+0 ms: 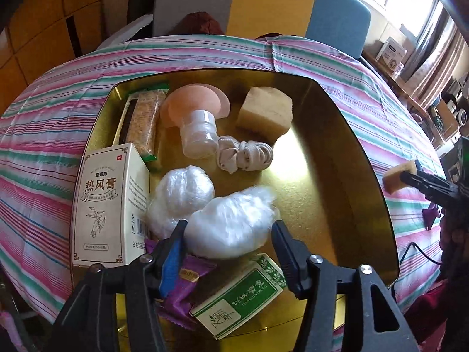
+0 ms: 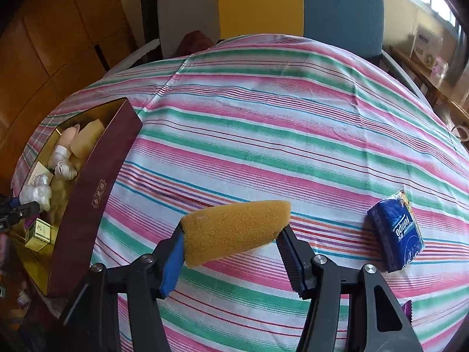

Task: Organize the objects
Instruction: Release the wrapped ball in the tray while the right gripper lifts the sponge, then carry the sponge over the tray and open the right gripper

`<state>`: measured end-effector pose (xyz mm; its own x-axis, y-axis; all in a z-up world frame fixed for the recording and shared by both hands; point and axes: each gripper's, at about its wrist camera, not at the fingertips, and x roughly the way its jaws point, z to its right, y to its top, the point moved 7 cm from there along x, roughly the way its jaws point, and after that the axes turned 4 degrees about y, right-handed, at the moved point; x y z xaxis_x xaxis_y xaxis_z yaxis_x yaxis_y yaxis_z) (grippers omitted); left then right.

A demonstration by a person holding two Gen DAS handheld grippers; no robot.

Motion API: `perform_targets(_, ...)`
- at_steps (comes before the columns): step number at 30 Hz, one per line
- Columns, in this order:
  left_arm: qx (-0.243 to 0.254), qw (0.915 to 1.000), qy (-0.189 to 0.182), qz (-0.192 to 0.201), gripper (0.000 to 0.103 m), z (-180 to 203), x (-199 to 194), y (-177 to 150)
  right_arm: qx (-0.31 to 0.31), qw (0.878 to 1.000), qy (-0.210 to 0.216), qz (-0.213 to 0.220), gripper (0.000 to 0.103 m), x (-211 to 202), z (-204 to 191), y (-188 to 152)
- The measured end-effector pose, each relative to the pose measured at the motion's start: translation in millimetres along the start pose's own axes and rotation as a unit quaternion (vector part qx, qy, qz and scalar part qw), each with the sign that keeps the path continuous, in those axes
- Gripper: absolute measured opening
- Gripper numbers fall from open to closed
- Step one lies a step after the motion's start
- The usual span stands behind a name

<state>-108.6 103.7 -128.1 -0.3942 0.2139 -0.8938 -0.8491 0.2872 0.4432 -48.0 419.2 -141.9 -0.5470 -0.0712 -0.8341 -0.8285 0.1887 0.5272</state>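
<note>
A gold-lined box [image 1: 337, 111] with maroon walls [image 2: 96, 187] holds a cream carton [image 1: 108, 202], a snack bar [image 1: 140, 120], a pink-capped bottle [image 1: 196, 123], a sponge block [image 1: 265, 108], a rolled sock [image 1: 244, 155], two plastic-wrapped bundles [image 1: 181, 193] [image 1: 231, 228], a purple packet [image 1: 184, 287] and a green box [image 1: 240, 296]. My left gripper [image 1: 228, 237] is open, its jaws either side of the nearer bundle. My right gripper [image 2: 234, 234] is shut on a yellow sponge [image 2: 234, 228] above the striped cloth; it also shows in the left wrist view [image 1: 400, 176].
A blue tissue pack [image 2: 395, 231] lies on the striped tablecloth [image 2: 263, 117] at the right. A purple wrapper [image 1: 431, 214] lies right of the box. Chairs [image 2: 343, 8] stand behind the table. Shelves with clutter [image 1: 439, 108] are at the far right.
</note>
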Motion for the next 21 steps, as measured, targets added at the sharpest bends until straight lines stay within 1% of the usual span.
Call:
perform_targets(1,0.002,1.0000,0.003,0.001,0.063,0,-1,-1,0.001,1.000,0.000,0.000,0.060,0,0,0)
perform_targets(5,0.001,0.9999,0.011,0.012,0.063,-3,-11,-3,0.001,1.000,-0.001,0.001,0.060,0,0,0)
perform_targets(8,-0.001,0.9992,0.021,0.035,0.063,-8,-30,-3,0.001,1.000,-0.001,0.003,0.060,-1,1,0)
perform_targets(12,-0.008,0.9974,0.031,0.064,0.063,-18,-52,-5,0.015,1.000,-0.002,0.022,0.060,-10,7,5)
perform_targets(15,-0.021,0.9971,0.025,0.069,0.063,-29,-61,-10,0.028,0.999,0.006,0.043,0.060,-28,4,12)
perform_targets(18,-0.031,0.9967,0.018,0.072,0.063,-37,-67,-14,0.014,0.997,0.026,0.069,0.060,-53,-21,21)
perform_targets(21,-0.040,0.9961,0.007,0.078,0.063,-43,-71,-17,-0.037,0.994,0.050,0.090,0.060,-75,-72,35)
